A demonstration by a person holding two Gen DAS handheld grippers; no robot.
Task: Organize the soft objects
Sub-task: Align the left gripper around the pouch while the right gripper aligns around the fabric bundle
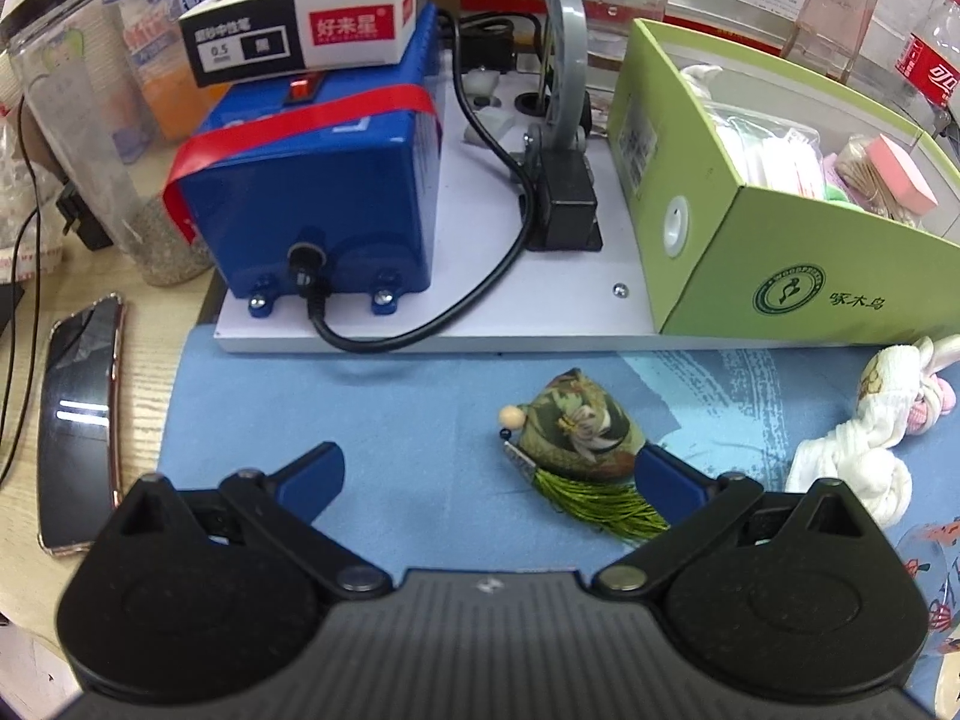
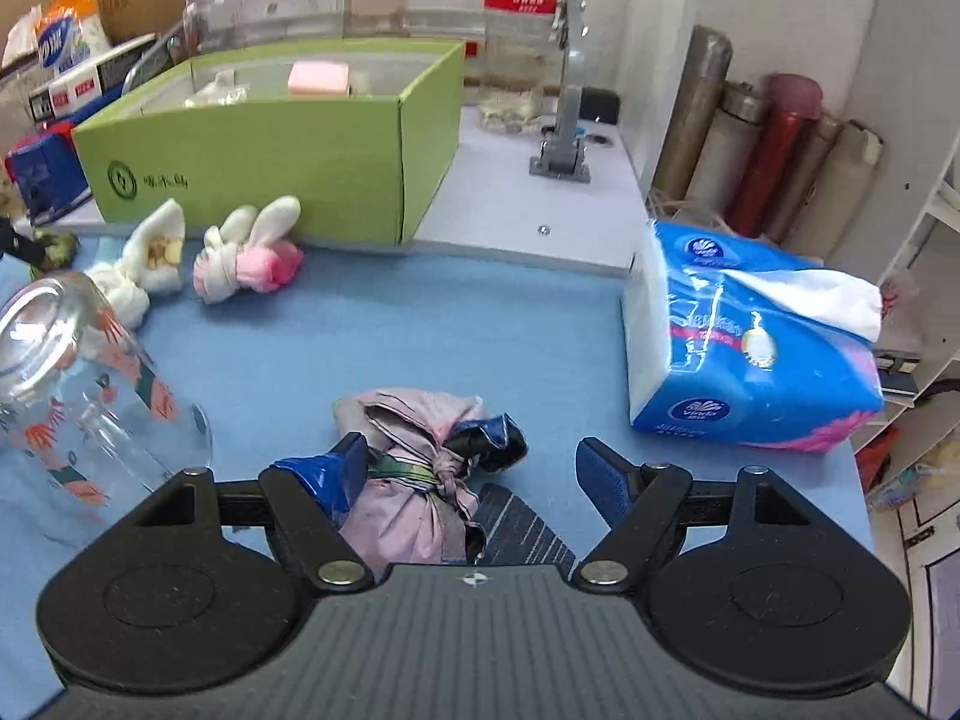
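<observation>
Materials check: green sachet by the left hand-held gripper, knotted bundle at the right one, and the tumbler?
Green sachet: printed woven fabric, slight sheen, thread tassel; bead looks wooden. Knotted bundle: thin pinkish cloth, creased and tied, matte; the dark glossy corner could be satin or plastic. Tumbler: clear glass or hard plastic with printed motifs, can't tell which.

Both wrist cameras look low and close across the blue mat [image 1: 384, 408], sharing the green box [image 2: 270, 162].
</observation>
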